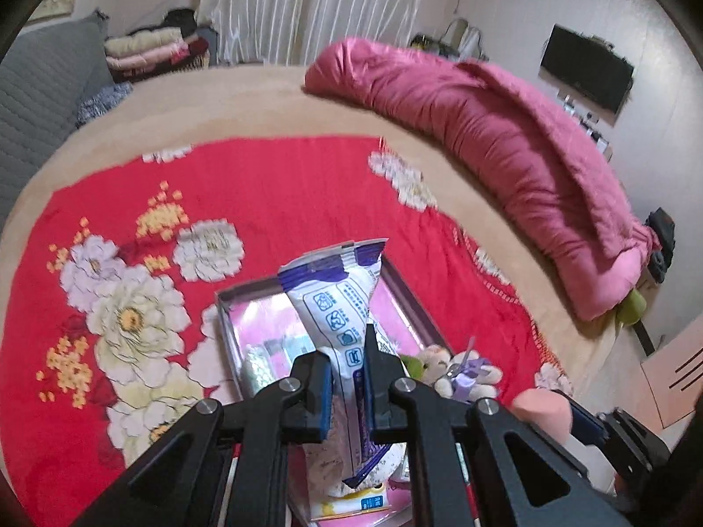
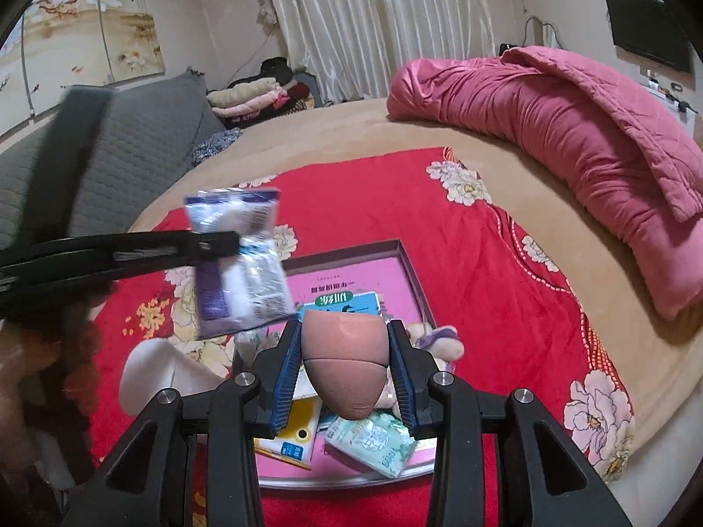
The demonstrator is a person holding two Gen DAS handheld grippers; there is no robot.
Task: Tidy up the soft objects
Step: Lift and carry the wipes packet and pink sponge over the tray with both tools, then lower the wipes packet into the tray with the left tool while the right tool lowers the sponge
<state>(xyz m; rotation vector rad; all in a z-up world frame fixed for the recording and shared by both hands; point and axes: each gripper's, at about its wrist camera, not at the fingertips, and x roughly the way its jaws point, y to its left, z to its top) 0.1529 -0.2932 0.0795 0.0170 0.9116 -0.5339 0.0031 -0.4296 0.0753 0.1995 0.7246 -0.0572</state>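
While both claws hang over the shallow box (image 2: 406,263) on the bed (image 2: 334,127), we carry a load in each: our left claw (image 1: 347,377) is pinched together on a crinkly white-and-purple plastic packet (image 1: 334,303), and our right claw (image 2: 345,377) is clamped on a smooth, pinkish, egg-shaped sponge (image 2: 345,360). The packet is gripped near its middle, so both ends stand free; we judge the slick film could slide through the pads if we swing it hard, and it could fall on the red floral cover (image 1: 272,184) rather than in the box. The sponge is rounded and yielding, so a squeeze off its widest part might make it squirt out forward. The box already holds a pale green tissue pack (image 2: 373,443), a yellow-and-white pack (image 2: 294,430) and a small plush toy (image 1: 443,364) at its edge, so a careless drop may land on top and roll off. The box has a glossy pink floor and low walls, which will not stop much. The rolled pink quilt (image 2: 571,123) lies well apart.
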